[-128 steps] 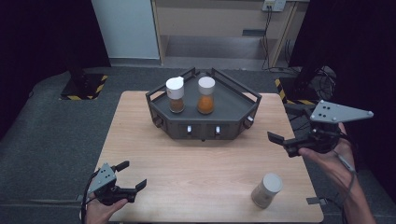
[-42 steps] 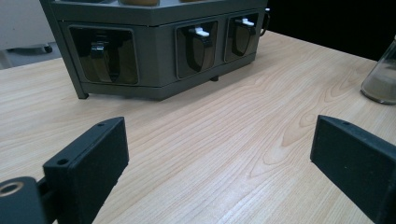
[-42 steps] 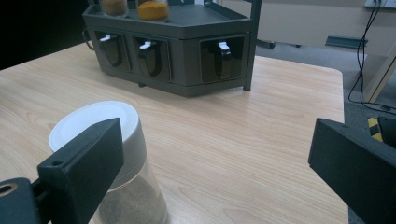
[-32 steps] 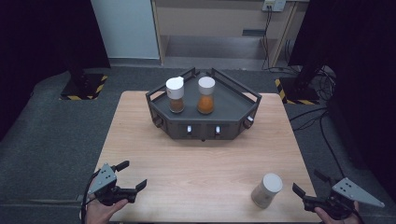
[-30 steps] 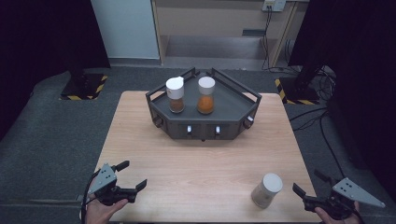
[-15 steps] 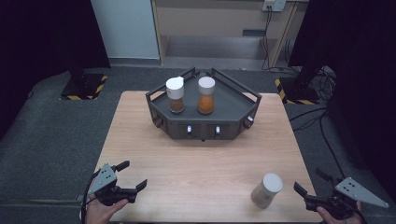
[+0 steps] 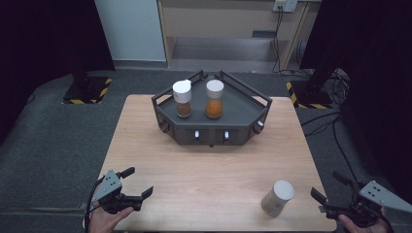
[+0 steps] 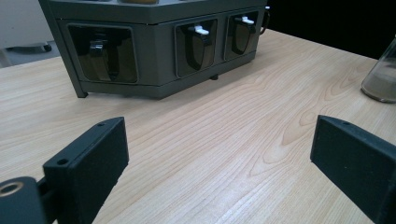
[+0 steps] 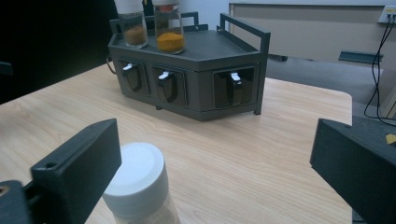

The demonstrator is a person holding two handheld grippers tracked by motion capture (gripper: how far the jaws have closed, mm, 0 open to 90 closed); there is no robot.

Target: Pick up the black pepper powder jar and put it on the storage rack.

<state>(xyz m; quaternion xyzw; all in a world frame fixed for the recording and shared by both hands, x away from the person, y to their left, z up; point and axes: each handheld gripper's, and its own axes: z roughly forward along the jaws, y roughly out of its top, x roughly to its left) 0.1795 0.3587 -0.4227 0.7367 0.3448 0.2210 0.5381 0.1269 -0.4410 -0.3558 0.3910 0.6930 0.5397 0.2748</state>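
Three spice jars on a wooden table [image 7: 194, 179]. Two, white-capped, stand upright on top of the dark grey hexagonal rack [image 7: 243, 104] at upper centre of the high view: a brown-filled jar [image 7: 182, 98] to the left, an orange-filled jar [image 7: 214, 99] just beside it.

Third item: a white-capped jar with pale contents [image 7: 277, 197], upright at lower right of the high view, well apart from the rack.

Right gripper [image 7: 330, 191]: at the lower right corner, just beside the pale jar, not touching. Its jaws have just been opening and now stand wide. In the right gripper view the jar sits against the left jaw rather than centred between the two, unheld.

Left gripper [image 7: 137, 183]: lower left, jaws wide, empty.

Change noted: since four seconds ago the right gripper has dropped from beside the rack to the jar. Judgement: approach done, grasp pending.
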